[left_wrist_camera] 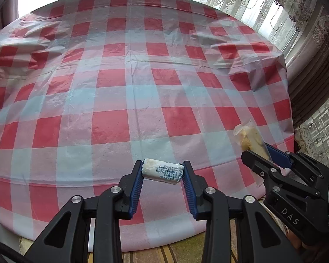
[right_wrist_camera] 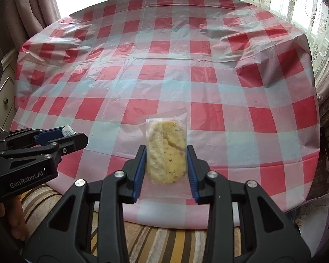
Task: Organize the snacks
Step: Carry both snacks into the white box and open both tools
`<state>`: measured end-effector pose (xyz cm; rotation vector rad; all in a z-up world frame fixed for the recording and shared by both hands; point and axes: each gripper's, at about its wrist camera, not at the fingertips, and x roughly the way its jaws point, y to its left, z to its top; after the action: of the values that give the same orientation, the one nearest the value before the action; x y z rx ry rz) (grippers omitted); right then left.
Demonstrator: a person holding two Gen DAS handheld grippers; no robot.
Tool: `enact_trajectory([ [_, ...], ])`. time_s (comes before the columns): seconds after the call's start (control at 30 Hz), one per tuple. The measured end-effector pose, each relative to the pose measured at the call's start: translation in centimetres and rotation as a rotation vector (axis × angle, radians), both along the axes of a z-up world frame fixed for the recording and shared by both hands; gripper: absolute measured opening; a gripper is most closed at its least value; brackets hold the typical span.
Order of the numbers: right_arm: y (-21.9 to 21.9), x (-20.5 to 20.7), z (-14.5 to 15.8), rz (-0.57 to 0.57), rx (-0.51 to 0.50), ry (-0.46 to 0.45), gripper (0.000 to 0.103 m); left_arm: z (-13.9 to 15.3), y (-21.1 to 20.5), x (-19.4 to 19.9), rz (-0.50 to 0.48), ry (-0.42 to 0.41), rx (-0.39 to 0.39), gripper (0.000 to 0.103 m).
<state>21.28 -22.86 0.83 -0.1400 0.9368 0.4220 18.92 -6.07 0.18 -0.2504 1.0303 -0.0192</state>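
Observation:
My left gripper point(left_wrist_camera: 162, 172) is shut on a small white wrapped snack with blue print point(left_wrist_camera: 162, 171), held crosswise between the blue pads above the near edge of the table. My right gripper point(right_wrist_camera: 166, 157) is shut on a clear packet holding a yellow cookie point(right_wrist_camera: 167, 151), standing upright between its pads. In the left wrist view the right gripper point(left_wrist_camera: 260, 152) shows at the right with the cookie packet point(left_wrist_camera: 251, 139) sticking up from it. The right wrist view has the left gripper point(right_wrist_camera: 71, 134) at the left with the white snack point(right_wrist_camera: 68, 130) at its tip.
A table under a red and white checked plastic cloth point(left_wrist_camera: 142, 87) fills both views; the cloth is wrinkled at its far corners. Lace curtains point(left_wrist_camera: 263, 6) and a bright window lie beyond. A striped cushion point(right_wrist_camera: 164, 241) sits below the table's near edge. A hand point(right_wrist_camera: 11, 219) holds the left gripper.

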Motion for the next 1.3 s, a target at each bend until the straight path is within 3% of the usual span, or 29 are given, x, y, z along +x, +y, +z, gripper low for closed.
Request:
enact_trajectory([
  [0.6, -10.3, -4.2, 0.7, -0.179, -0.028, -0.002, 0.039, 1.7, -8.6, -1.4, -0.184, -0.019, 0.006, 0.037],
  [1.3, -23.8, -9.9, 1.1, -0.487, -0.080, 0.014, 0.039, 2.1, -22.2, -4.1, -0.463, 0.012, -0.022, 0.037],
])
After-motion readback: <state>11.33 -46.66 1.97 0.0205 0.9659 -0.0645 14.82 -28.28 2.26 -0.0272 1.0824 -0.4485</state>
